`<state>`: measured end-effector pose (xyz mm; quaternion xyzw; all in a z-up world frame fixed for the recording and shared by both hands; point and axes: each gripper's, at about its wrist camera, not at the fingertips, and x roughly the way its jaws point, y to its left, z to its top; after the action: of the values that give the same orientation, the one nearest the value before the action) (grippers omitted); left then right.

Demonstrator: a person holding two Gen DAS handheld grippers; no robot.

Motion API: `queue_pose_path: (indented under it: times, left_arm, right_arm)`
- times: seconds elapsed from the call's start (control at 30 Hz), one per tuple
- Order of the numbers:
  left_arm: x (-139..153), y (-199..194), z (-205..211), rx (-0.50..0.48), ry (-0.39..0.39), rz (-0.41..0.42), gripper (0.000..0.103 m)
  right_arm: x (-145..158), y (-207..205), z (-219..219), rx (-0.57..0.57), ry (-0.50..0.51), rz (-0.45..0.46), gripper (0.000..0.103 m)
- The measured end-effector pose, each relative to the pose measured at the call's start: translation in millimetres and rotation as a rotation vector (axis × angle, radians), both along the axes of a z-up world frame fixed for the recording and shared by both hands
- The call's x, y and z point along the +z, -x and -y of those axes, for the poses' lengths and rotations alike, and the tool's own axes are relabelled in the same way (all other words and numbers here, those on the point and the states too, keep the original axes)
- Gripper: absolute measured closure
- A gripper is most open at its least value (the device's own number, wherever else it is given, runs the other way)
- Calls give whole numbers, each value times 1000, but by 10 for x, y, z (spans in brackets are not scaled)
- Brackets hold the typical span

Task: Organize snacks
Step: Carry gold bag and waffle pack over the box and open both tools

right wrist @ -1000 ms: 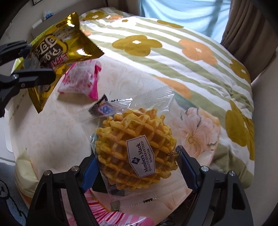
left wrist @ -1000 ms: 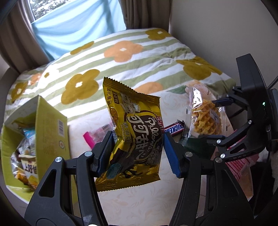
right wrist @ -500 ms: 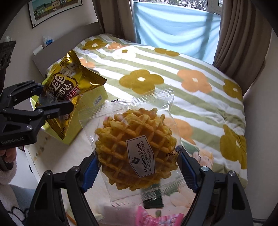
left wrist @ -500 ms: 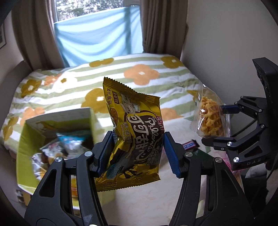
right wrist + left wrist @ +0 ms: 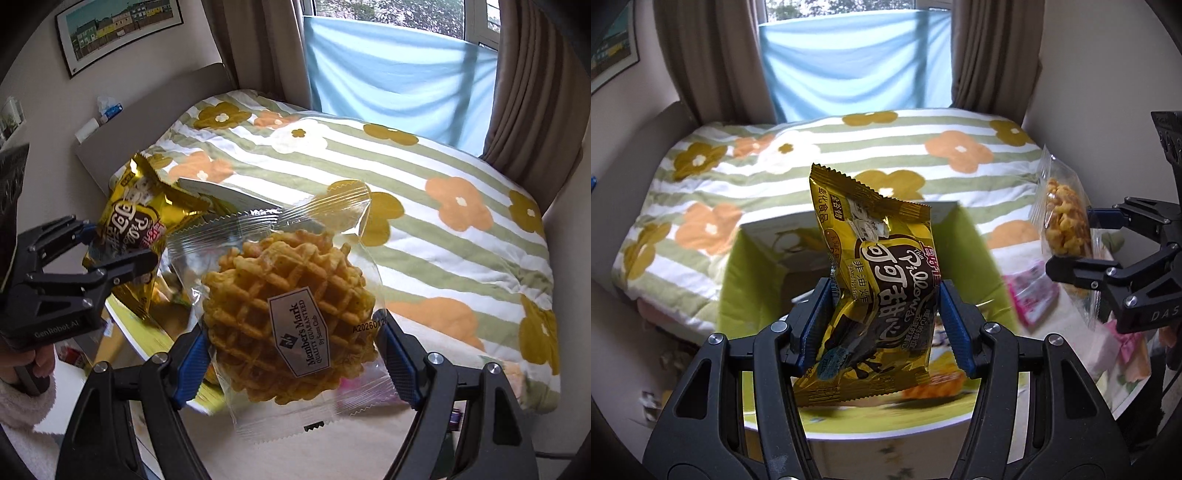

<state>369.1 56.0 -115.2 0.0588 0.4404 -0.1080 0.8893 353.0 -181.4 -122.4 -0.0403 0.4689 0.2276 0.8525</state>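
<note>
Jaws: my left gripper pinches the gold snack bag above the green box; my right gripper clamps the waffle packet to its right. Risk: releasing off-centre, snacks miss the box.

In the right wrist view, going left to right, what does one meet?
Left gripper → gold snack bag it grips → clear-wrapped waffle in the right gripper → flowered striped quilt.
</note>
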Motion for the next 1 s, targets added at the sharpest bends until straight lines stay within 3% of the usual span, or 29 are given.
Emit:
queue_pose_path:
  times: [0.17, 0.4, 0.43, 0.5, 0.53, 0.57, 0.8, 1.0]
  left_arm:
    - [-211, -53, -369, -17, 5, -54, 49]
    - [-461, -58, -417, -46, 26, -108, 49]
    - [-482, -40, -392, -42, 24, -110, 45]
    - [-535, -48, -385, -15, -1, -111, 27]
    - [-559, -41, -376, 1, -15, -112, 10]
    - [-576, -34, -383, 16, -22, -108, 3]
    - [-649, 126, -482, 77, -83, -103, 3]
    - [-697, 186, -582, 109, -74, -124, 3]
  right_arm:
    - [-66, -27, -374, -34, -65, -27, 24]
    - [-129, -37, -569, -75, -66, -67, 24]
    - [-136, -48, -560, -81, -71, -71, 24]
    - [-156, -87, -544, -92, -73, -81, 23]
    - [-166, -94, -552, -97, -75, -84, 22]
    - [-181, -108, -554, -100, -74, -90, 22]
    - [-238, -131, -711, -78, -67, -110, 22]
    - [-379, -209, -817, -64, -42, -137, 21]
